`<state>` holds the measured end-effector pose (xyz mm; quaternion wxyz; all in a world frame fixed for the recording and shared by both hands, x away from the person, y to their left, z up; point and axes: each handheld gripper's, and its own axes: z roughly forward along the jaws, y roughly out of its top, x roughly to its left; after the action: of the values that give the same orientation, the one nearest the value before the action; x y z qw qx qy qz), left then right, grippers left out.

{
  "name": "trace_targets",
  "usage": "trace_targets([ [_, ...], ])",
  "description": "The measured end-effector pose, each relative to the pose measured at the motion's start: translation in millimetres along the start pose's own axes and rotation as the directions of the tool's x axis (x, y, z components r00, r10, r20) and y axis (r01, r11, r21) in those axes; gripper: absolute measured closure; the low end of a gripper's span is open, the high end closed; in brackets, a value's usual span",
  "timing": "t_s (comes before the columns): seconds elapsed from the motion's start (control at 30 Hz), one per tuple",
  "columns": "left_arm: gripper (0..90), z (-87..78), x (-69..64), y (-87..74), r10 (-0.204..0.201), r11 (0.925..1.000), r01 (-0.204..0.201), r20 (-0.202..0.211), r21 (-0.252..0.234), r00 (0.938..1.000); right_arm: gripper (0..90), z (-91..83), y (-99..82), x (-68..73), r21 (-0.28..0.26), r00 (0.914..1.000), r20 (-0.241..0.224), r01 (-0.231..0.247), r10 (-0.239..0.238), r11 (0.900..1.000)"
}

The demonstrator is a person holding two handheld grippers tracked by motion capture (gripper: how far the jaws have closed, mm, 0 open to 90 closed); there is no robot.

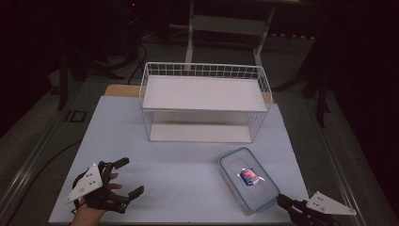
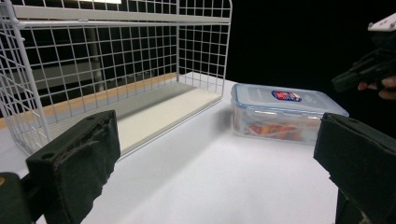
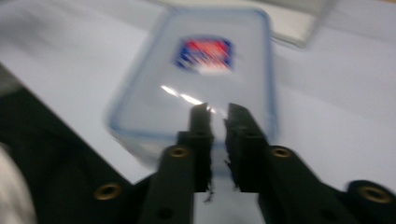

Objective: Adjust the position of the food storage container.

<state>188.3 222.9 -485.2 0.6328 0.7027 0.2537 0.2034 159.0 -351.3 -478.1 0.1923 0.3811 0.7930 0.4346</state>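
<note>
While we look down from the high view, these are the things we can make out on the white tabletop (image 1: 179, 169).

Box: a clear rectangular plastic food box with a blue-rimmed snap lid (image 1: 248, 178) lies flat on the near right part of the table, turned at an angle to the table edge. We see a red, white and blue label at the middle of its lid.

Box contents: through the side wall in the left gripper view (image 2: 285, 114) we see something orange and red inside; what it is we cannot tell.

Rack: a white wire basket rack with a flat white shelf across its top (image 1: 204, 101) stands at the far middle of the table, well apart from the box. Its lower floor is a pale board, and we see nothing lying on it.

Left gripper: the black left gripper (image 1: 127, 176) rests at the near left of the table with a hand around it. Its jaws stand wide apart with nothing between them.

Right gripper: the black right gripper (image 3: 217, 112) is at the near right corner, just beside the near end of the box. In its own blurred view the jaws are nearly pressed together, with only a thin slit between them and nothing held.
</note>
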Motion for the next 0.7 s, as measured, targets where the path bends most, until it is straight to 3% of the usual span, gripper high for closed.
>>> trace_targets([
  [0.03,0.6,-0.1,0.3,0.0,-0.001,1.0000,0.001,0.000,0.000,1.0000,89.6,-1.0,-4.0,-4.9,0.012,0.9996,0.027,-0.006,0.006,0.9999],
  [0.2,0.6,-0.1,-0.7,0.4,0.005,1.0000,-0.005,0.001,0.000,1.0000,89.9,5.7,-23.1,-25.7,0.052,0.9942,0.087,-0.069,0.064,0.9962],
  [0.3,0.6,0.5,-0.4,0.2,0.006,1.0000,-0.006,0.003,0.003,1.0000,90.0,13.9,-31.1,-31.8,0.082,0.9932,0.090,-0.080,0.073,0.9934],
  [0.47,0.6,0.5,-0.9,0.2,0.010,0.9999,-0.010,0.003,0.006,0.9999,90.0,37.7,-40.6,-31.5,0.138,0.9975,0.021,-0.069,0.067,0.9881],
  [0.53,0.6,0.3,-0.8,0.3,0.009,1.0000,-0.009,0.002,0.004,1.0000,90.0,42.9,-40.9,-28.8,0.165,0.9985,0.026,-0.052,0.048,0.9850],
  [0.7,0.6,0.5,0.0,0.1,0.006,1.0000,-0.006,0.002,0.002,1.0000,90.0,45.2,-39.7,-28.1,0.154,0.9981,0.001,-0.061,0.062,0.9862],
])
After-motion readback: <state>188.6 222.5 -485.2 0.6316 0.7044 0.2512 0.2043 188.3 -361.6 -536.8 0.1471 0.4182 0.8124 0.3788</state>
